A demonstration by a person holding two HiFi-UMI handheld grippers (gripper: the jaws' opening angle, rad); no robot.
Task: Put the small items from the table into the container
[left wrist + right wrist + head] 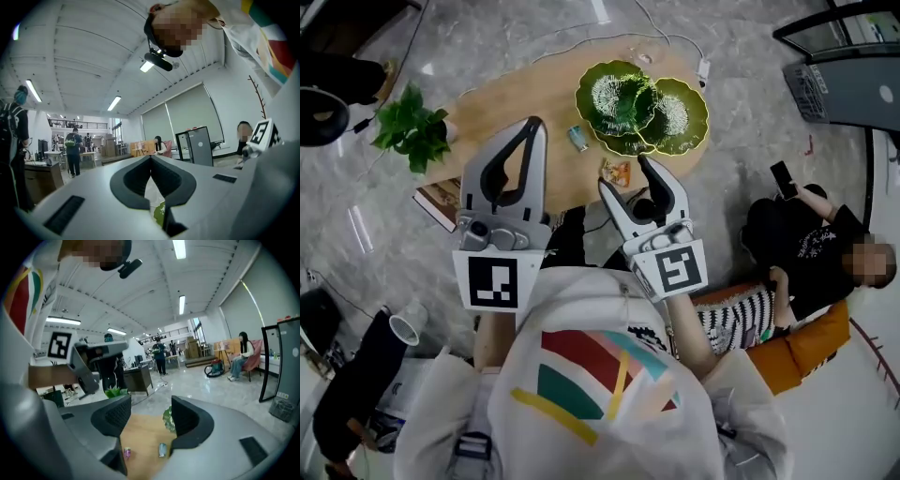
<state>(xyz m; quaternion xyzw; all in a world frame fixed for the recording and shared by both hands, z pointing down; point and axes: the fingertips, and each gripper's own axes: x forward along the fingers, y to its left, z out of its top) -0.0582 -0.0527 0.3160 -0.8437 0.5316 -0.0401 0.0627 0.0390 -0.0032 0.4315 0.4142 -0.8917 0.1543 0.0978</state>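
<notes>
Right gripper (pixel 150 406): fingers spread wide, nothing between pads, bare tabletop (pixel 143 437) showing through gap. Left gripper (pixel 151 158): fingertips pressed together, empty. Both hang over near edge of tabletop. Small packet (pixel 617 172) lies close to near edge, by right gripper's tips. Small can (pixel 578 138) lies mid-table, just left of green leaf-shaped container (pixel 623 94). Container sits at far right end. Potted plant (pixel 412 127) stands at left end.

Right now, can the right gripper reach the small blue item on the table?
Probably yes: the right gripper has open jaws, and the blue item lies ahead on the table, nothing between.
</notes>
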